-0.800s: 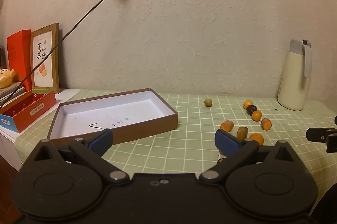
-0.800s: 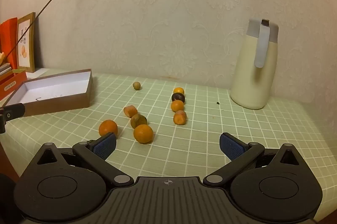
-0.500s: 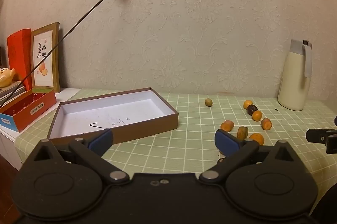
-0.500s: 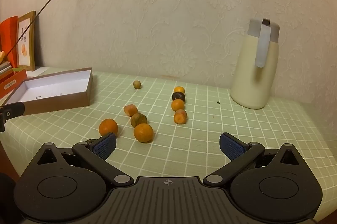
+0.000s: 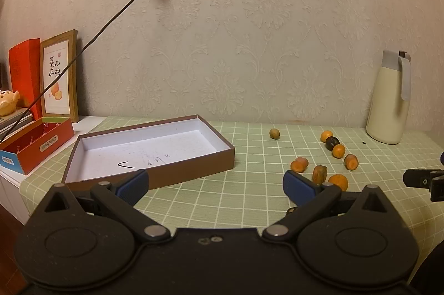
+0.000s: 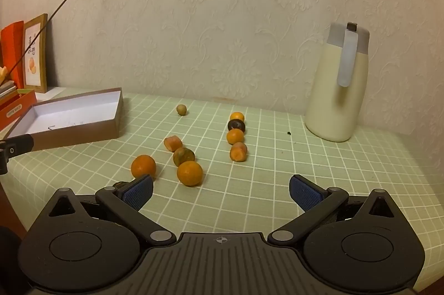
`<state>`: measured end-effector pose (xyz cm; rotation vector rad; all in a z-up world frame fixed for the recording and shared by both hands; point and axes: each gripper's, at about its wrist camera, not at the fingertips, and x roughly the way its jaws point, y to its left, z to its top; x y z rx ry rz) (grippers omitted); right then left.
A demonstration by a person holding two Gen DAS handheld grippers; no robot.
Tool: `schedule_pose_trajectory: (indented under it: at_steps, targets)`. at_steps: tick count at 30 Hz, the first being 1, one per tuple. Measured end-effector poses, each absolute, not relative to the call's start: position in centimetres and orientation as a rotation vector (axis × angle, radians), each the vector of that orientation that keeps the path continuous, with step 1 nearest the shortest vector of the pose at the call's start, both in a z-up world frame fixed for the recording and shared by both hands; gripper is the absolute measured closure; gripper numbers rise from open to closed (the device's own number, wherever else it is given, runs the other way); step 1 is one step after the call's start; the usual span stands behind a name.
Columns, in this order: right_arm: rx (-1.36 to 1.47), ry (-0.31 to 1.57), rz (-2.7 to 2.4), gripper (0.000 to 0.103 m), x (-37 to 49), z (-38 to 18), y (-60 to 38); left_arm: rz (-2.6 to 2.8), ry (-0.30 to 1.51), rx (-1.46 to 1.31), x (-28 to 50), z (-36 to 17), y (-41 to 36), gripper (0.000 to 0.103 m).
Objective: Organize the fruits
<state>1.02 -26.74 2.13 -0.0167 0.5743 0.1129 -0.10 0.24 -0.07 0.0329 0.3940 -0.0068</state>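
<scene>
Several small fruits lie loose on the green checked tablecloth (image 6: 249,184): two round oranges (image 6: 189,173) (image 6: 143,166), a mottled brownish one (image 6: 183,156), cut orange pieces (image 6: 172,143) (image 6: 238,151), a dark fruit (image 6: 236,125) and a small tan one (image 6: 181,109). A shallow brown box (image 5: 149,148), white inside, holds nothing. My left gripper (image 5: 215,185) hovers open in front of the box; the fruits (image 5: 299,164) lie to its right. My right gripper (image 6: 221,189) is open above the cloth, just short of the nearest oranges.
A cream thermos jug (image 6: 340,85) stands at the back right by the wall. At the far left are a red carton (image 5: 36,143), a framed picture (image 5: 58,78) and a black power cord (image 5: 91,42) running up to the wall socket.
The right gripper has edged slightly forward toward the fruits. The left gripper has hardly moved. Both jaws stay wide.
</scene>
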Motion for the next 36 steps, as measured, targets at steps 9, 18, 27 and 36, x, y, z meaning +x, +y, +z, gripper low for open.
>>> schedule_pose_trajectory:
  at_steps: [9, 18, 27, 36]
  targets:
    - [-0.016, 0.577, 0.114, 0.0, 1.1, 2.11, -26.75, -0.007, 0.399, 0.04, 0.12, -0.12, 0.03, 0.006]
    - [-0.017, 0.581, 0.117, 0.0, 1.13, 1.59, -26.54, -0.009, 0.4, 0.041, 0.18, -0.15, -0.07, 0.006]
    - [-0.016, 0.582, 0.117, 0.0, 1.12, 1.55, -26.54, -0.008, 0.399, 0.041, 0.16, -0.14, -0.09, 0.006]
    - [-0.015, 0.583, 0.117, 0.0, 1.12, 1.53, -26.52, -0.007, 0.398, 0.043, 0.22, -0.19, -0.22, 0.006]
